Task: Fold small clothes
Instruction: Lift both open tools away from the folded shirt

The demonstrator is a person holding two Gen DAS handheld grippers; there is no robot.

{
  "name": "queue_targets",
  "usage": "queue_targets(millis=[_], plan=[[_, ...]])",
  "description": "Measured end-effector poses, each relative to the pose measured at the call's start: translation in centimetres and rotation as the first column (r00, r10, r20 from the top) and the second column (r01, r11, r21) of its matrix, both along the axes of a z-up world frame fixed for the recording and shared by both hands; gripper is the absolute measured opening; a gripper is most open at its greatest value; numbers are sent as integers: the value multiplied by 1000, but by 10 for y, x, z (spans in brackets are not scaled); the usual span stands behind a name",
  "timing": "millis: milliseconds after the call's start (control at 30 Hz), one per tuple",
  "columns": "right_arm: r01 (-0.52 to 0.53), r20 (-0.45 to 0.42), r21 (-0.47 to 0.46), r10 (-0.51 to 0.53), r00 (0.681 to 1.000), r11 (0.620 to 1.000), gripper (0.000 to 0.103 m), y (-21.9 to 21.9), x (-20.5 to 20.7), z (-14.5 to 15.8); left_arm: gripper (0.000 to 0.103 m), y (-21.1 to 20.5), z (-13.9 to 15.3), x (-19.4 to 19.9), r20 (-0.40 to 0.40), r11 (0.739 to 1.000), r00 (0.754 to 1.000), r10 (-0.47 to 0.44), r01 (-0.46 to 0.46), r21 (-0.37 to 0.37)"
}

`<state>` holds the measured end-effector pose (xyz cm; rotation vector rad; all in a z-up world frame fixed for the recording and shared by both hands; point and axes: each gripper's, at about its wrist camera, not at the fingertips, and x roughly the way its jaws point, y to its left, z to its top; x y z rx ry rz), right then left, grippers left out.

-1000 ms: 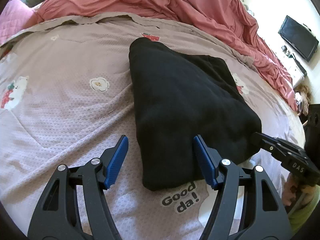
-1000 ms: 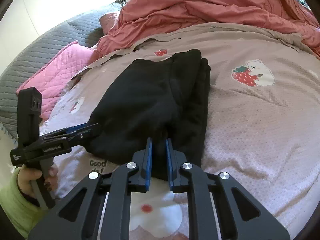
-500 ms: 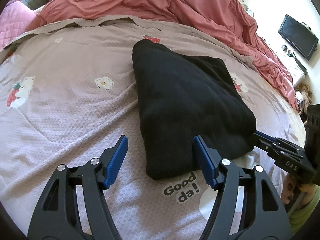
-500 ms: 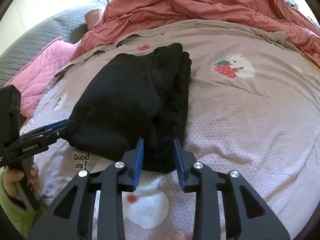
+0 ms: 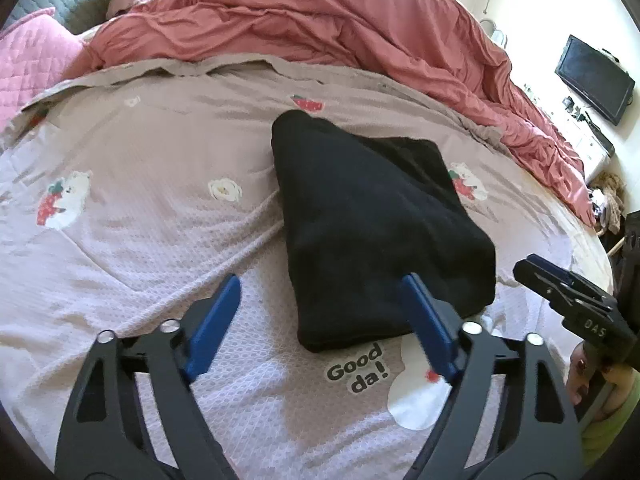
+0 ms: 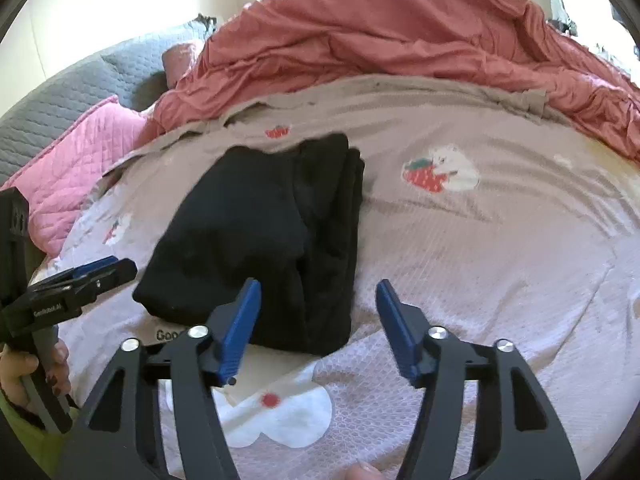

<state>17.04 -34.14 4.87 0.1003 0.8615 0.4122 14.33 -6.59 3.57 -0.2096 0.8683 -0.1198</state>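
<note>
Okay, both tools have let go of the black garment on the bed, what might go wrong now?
1. The folded black garment looks bulky and uneven, with a thick layered right edge; released, it may spring open.
2. The right tool, jaws just opened, sits close over that near edge and might snag it.
3. The left tool also hangs near the fold.

1. Under my fingers lay the bed, covered by a mauve textured sheet printed with bears, strawberries and the words "Good da!".
2. A folded black garment rested flat on that sheet, just ahead of my fingers.
3. Far beyond it, a rumpled salmon duvet was heaped across the bed.
4. A pink quilted pillow sat far off to the left.
</note>
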Motion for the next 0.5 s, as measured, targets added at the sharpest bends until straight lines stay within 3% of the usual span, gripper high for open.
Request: queue_targets(millis=[133, 500], plan=[[39, 55, -4, -38, 998, 999, 95, -2, -8, 15, 93, -1, 10, -6, 20, 1000, 1000, 11, -11, 25], [58, 124, -14, -56, 991, 998, 95, -2, -31, 37, 93, -6, 34, -36, 81, 997, 997, 13, -19, 71]])
